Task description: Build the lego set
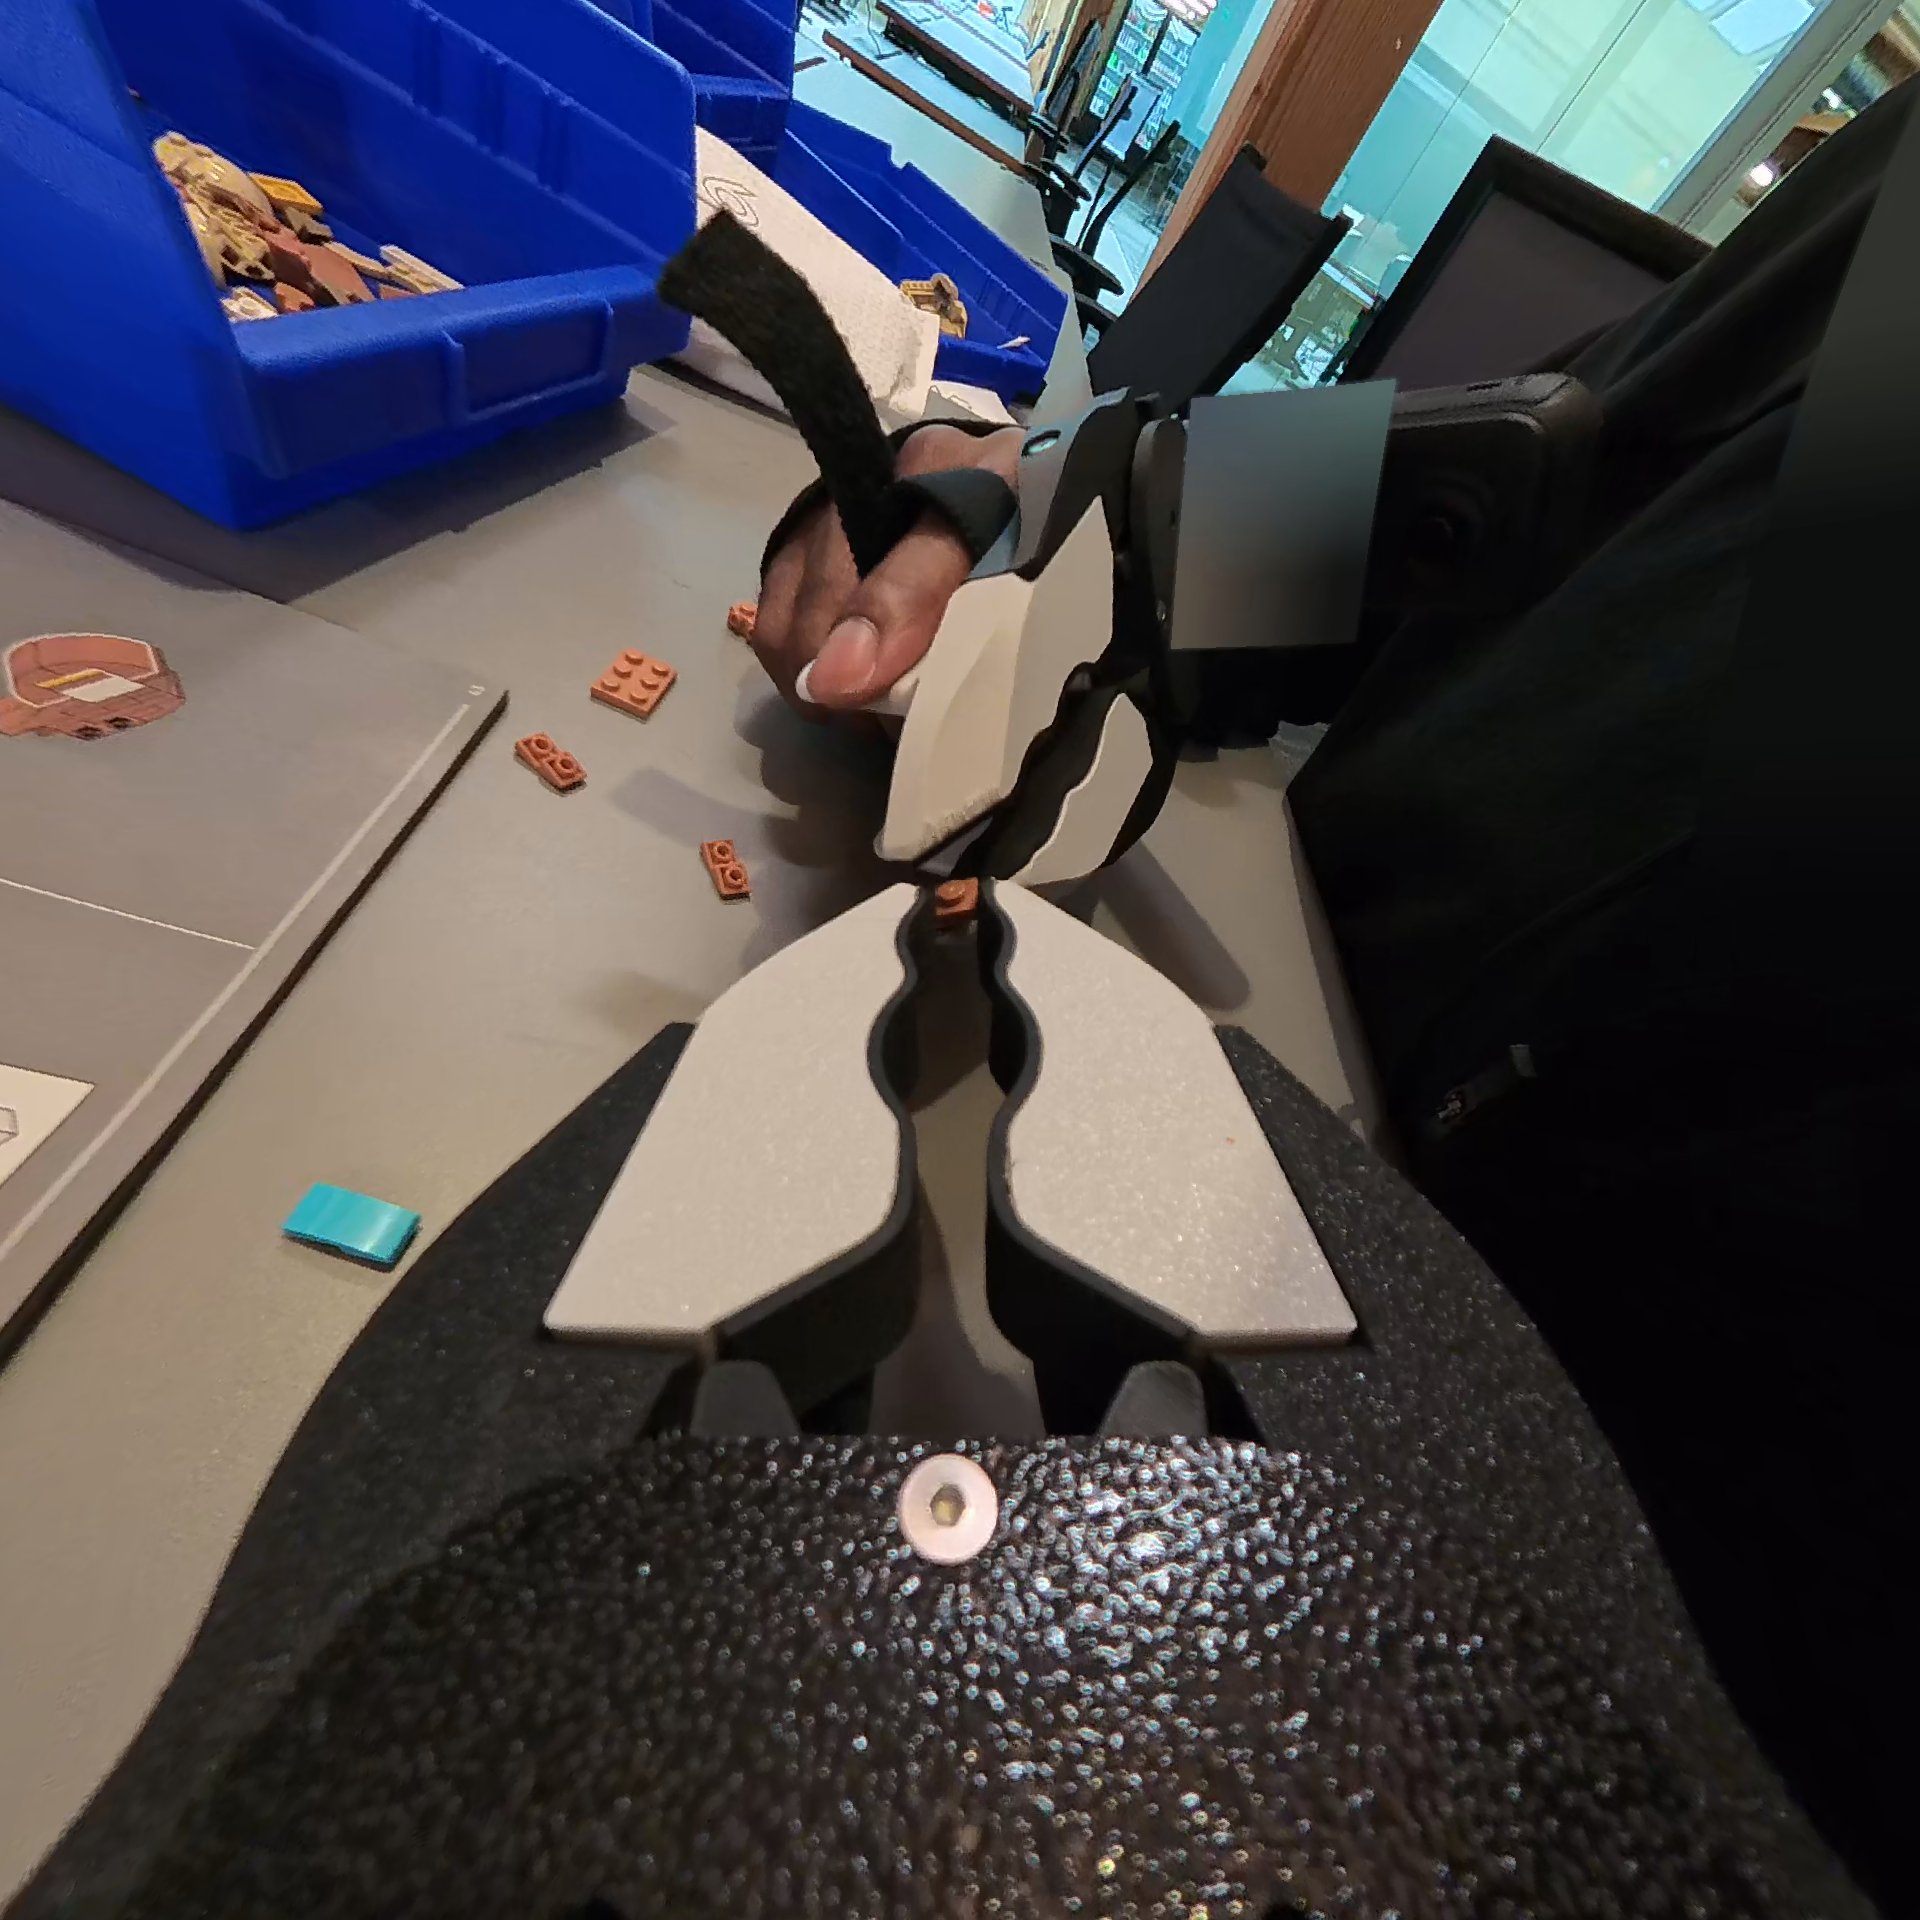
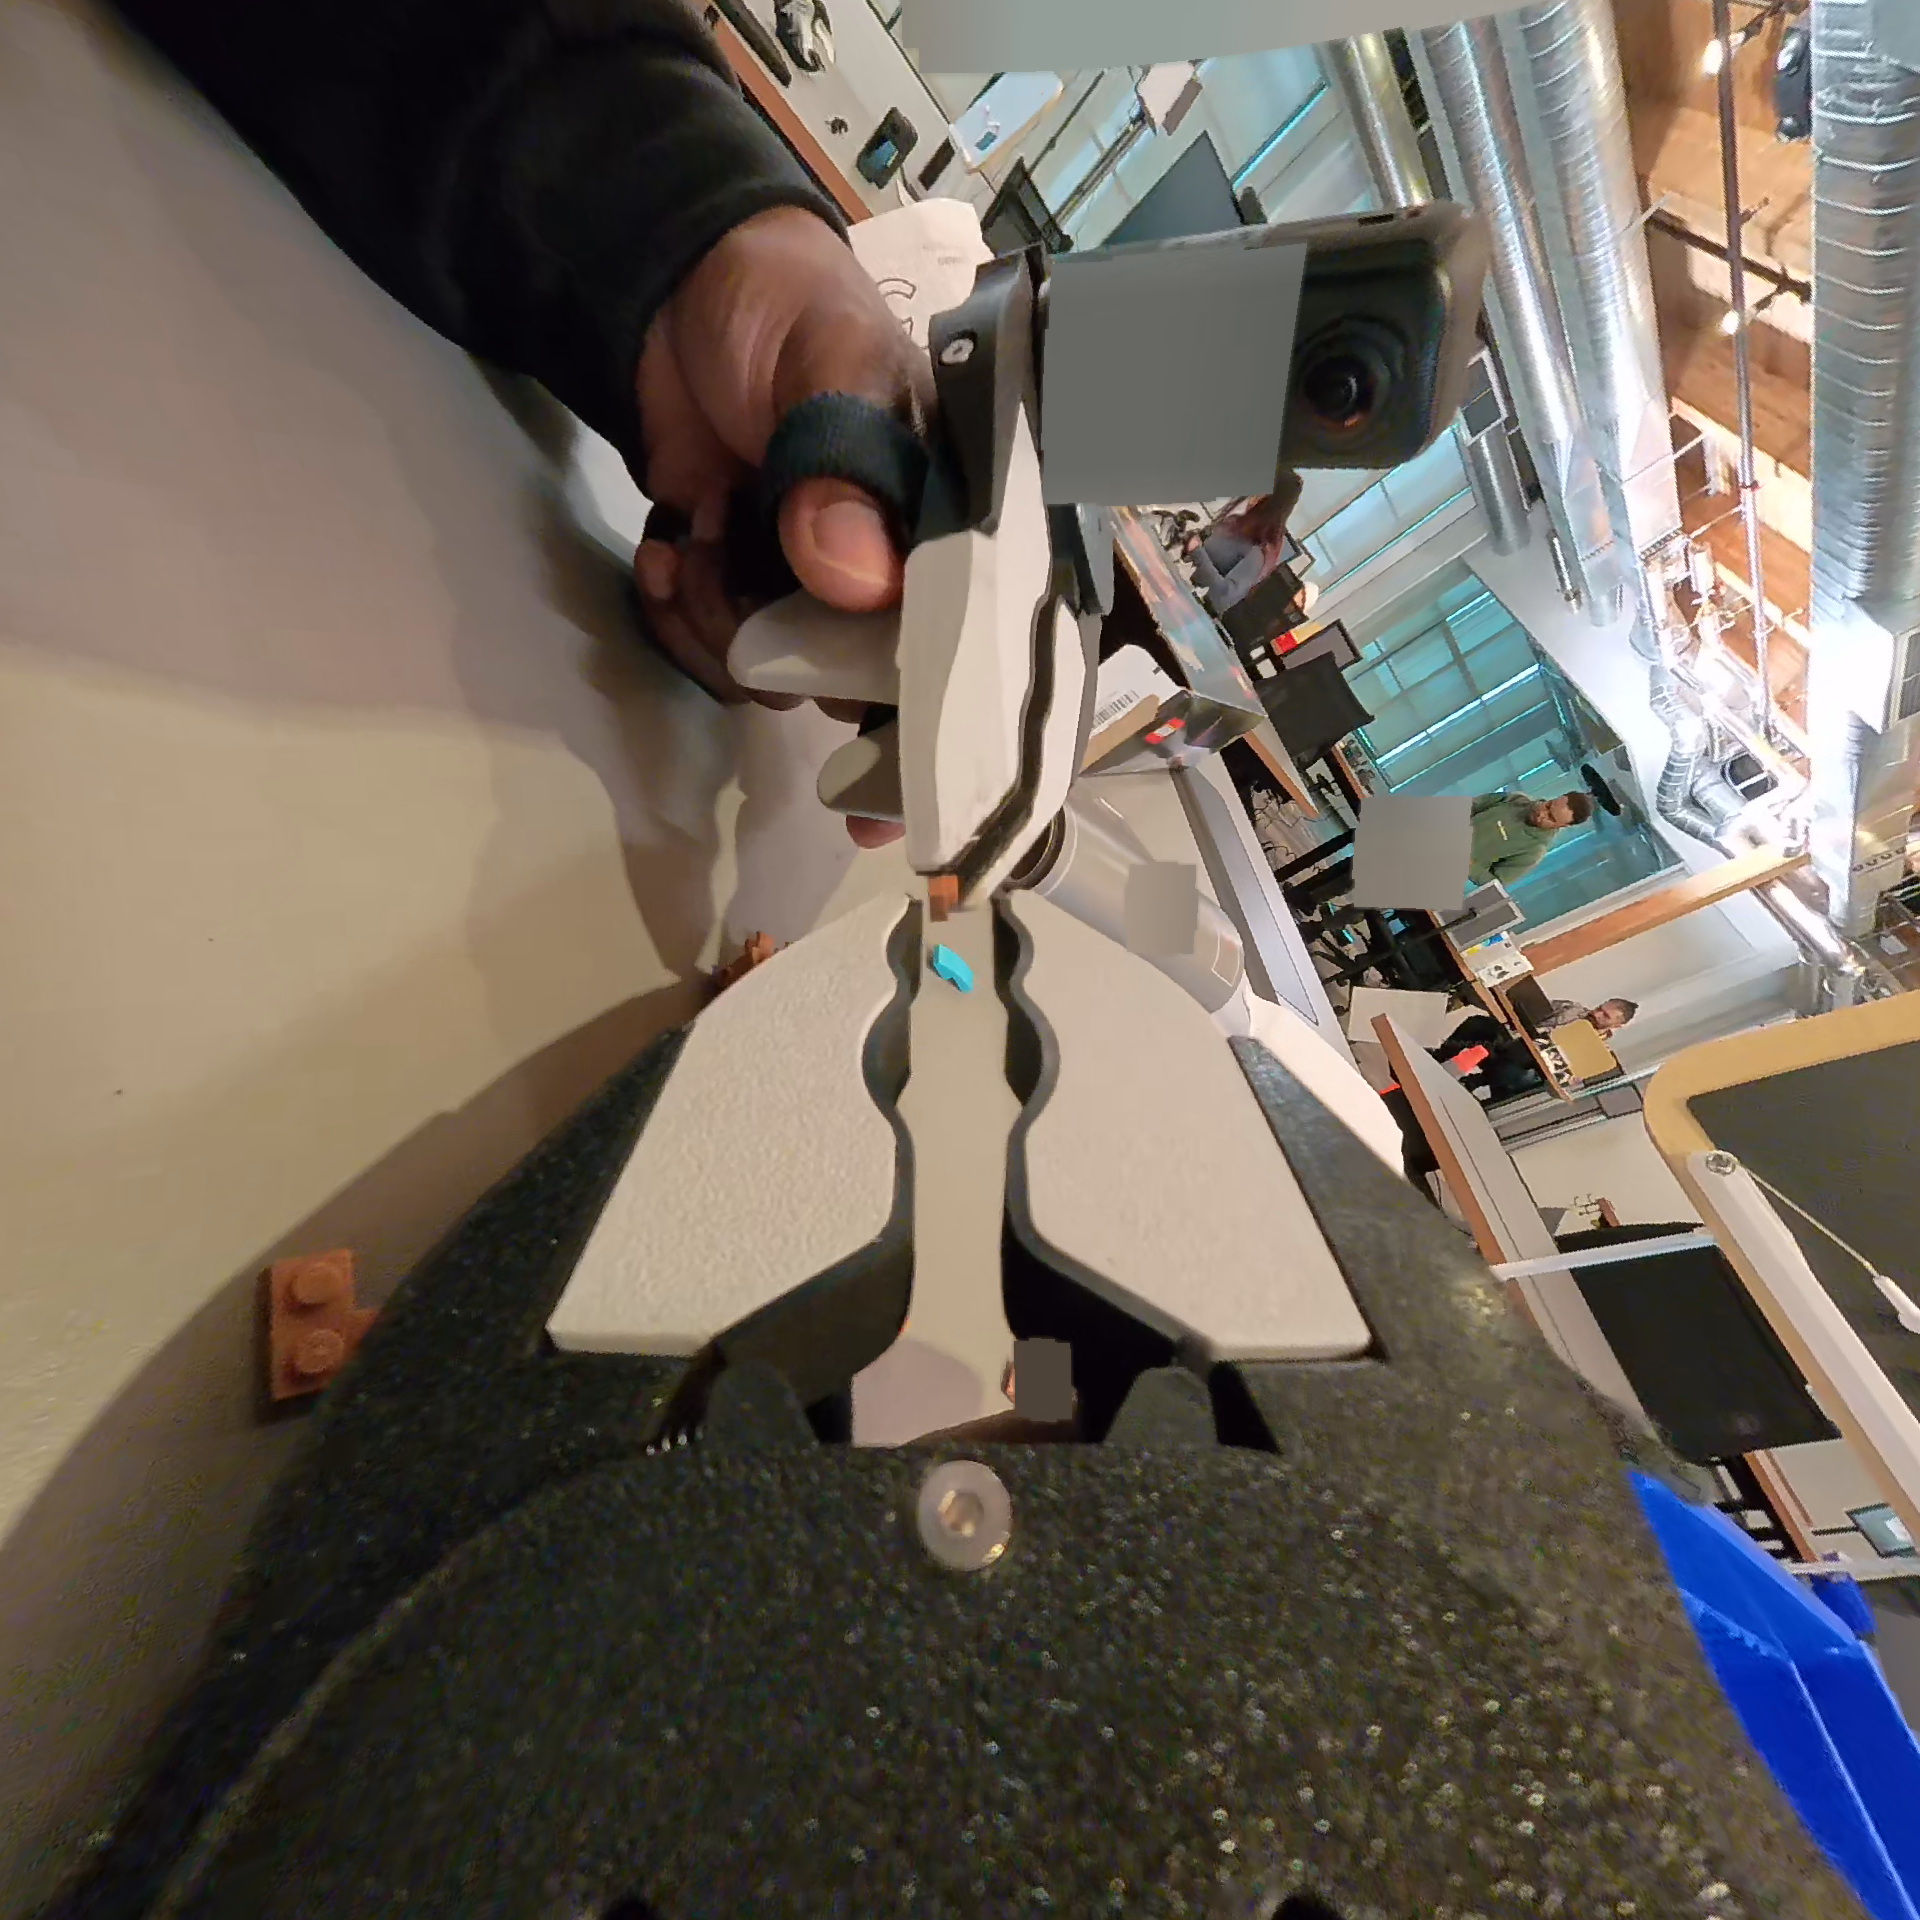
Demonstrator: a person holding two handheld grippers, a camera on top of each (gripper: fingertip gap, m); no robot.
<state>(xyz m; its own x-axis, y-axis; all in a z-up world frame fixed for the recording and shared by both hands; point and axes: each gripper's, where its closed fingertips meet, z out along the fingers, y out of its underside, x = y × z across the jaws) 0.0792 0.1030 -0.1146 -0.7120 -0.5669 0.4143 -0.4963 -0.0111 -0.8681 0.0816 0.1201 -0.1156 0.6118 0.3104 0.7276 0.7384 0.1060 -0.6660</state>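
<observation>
Between the two grippers' tips sits a small reddish-brown stud brick (image 1: 956,902), pinched at the end of the left gripper (image 1: 954,906), whose pads press its sides. The right gripper (image 1: 961,857) meets it from above in the left wrist view; its jaws stand slightly apart and grip nothing. At centre left of that view, three more reddish-brown plates (image 1: 634,684) lie loose on the grey table (image 1: 520,1018), with a teal tile (image 1: 351,1226) lower left. A grey instruction booklet (image 1: 208,831) covers the left edge. In the upper left, a blue bin (image 1: 416,343) holds a heap of tan and brown pieces (image 1: 260,229).
</observation>
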